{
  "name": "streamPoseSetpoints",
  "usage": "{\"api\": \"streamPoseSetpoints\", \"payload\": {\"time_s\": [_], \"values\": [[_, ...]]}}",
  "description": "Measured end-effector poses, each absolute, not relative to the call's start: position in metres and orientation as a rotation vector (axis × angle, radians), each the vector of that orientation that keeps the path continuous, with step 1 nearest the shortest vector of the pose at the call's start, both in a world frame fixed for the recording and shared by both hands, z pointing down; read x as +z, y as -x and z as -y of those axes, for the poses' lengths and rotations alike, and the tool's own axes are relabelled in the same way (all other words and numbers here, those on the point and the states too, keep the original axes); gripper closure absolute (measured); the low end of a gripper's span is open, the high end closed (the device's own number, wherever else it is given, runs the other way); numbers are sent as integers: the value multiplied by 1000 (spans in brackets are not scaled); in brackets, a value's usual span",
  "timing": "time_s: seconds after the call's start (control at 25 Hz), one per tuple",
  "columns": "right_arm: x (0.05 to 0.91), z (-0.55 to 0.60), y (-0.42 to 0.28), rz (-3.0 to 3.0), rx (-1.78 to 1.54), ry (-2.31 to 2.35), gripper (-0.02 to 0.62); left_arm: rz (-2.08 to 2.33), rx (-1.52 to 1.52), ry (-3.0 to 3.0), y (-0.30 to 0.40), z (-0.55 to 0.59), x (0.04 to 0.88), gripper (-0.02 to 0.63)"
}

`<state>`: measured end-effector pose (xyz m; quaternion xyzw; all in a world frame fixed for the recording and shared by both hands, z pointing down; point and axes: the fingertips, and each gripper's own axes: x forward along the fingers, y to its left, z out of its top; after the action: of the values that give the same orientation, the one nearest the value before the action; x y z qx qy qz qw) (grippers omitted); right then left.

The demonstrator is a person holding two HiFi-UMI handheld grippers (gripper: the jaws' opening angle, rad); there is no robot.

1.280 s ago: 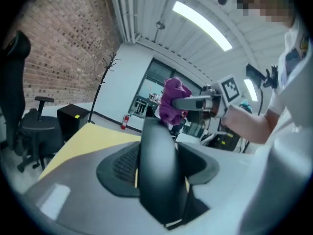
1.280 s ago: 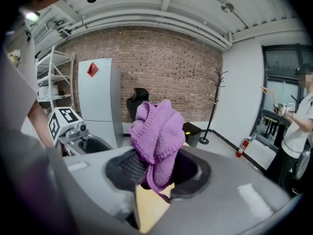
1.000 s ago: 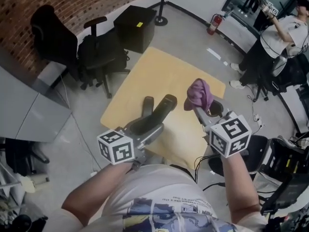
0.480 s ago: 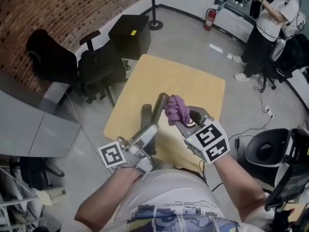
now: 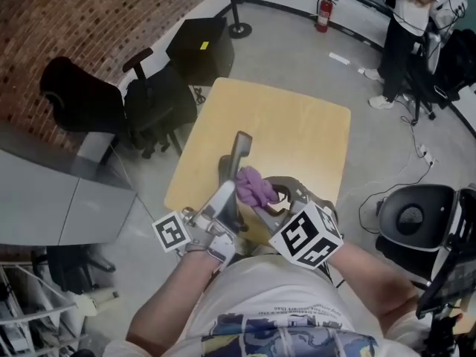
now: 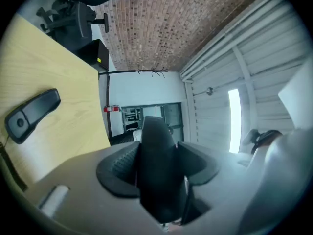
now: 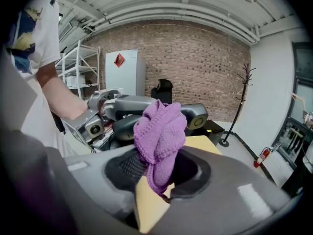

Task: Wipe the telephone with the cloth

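Observation:
My left gripper (image 5: 227,201) is shut on a black telephone handset (image 5: 239,157), which stands nearly upright over the yellow table (image 5: 297,129). In the left gripper view the handset (image 6: 156,155) fills the gap between the jaws of the left gripper (image 6: 159,173). My right gripper (image 5: 269,204) is shut on a bunched purple cloth (image 5: 255,186), which lies against the handset's lower right side. The right gripper view shows the cloth (image 7: 159,131) rising out of the right gripper (image 7: 156,173), with the handset (image 7: 194,115) just behind it. A second black telephone part (image 6: 32,114) lies flat on the table.
Black office chairs (image 5: 145,95) and a black box (image 5: 199,44) stand left of and beyond the table. A person (image 5: 407,28) stands at the far right near a red fire extinguisher (image 5: 323,15). A round black seat (image 5: 409,218) is by my right side.
My right gripper has carried the cloth left and down, from apart to against the handset. The left gripper has rolled, bringing the handset from slanted to nearly upright.

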<state>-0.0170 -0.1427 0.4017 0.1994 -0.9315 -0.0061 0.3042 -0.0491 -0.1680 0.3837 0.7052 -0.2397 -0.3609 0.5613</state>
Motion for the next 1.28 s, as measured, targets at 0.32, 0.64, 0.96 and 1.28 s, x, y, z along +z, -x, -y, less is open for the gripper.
{"api": "streamPoseSetpoints", "payload": {"time_s": [0.32, 0.64, 0.96, 1.28], "values": [[410, 118, 10, 2481, -67, -386, 472, 544, -909, -1653, 48, 170, 372, 354], [400, 167, -26, 2480, -40, -577, 472, 533, -927, -1652, 36, 162, 367, 356], [402, 176, -21, 2462, -61, -531, 472, 545, -951, -1627, 26, 158, 369, 354], [410, 142, 0, 2445, -192, -348, 472, 563, -979, -1617, 35, 157, 370, 354]]}}
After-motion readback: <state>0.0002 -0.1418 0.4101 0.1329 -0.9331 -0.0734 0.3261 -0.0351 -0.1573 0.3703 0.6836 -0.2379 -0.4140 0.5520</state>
